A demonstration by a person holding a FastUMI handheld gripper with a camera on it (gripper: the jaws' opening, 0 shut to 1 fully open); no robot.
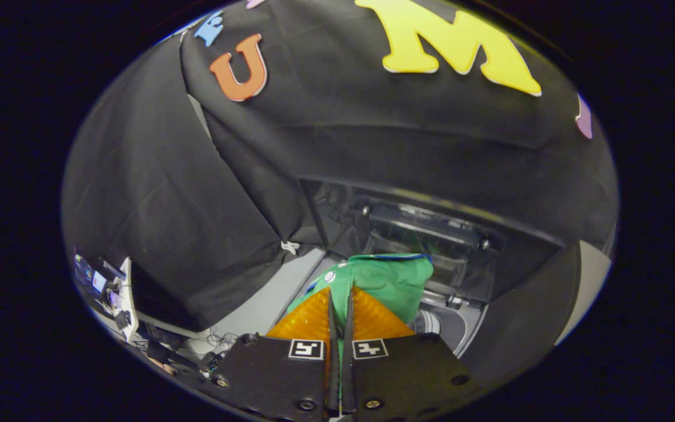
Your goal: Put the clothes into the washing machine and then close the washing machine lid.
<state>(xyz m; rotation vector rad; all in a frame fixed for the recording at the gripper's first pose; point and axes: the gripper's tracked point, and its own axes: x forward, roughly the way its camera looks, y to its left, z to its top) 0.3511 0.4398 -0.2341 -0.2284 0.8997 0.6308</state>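
The hand-held gripper (340,305) has its two fingers (309,319) pressed nearly together, pinching a green piece of clothing (393,281) between them. The garment has a blue trim along its upper edge and bunches up just ahead of the fingertips, hanging above the open top of the washing machine (449,328). The machine's drum shows below and beyond the cloth, just past the fingers. Its lid (425,234) stands raised behind the garment, against the booth's black cloth wall (244,193). A cluttered desk (115,293) with cables sits well apart, off to the side.
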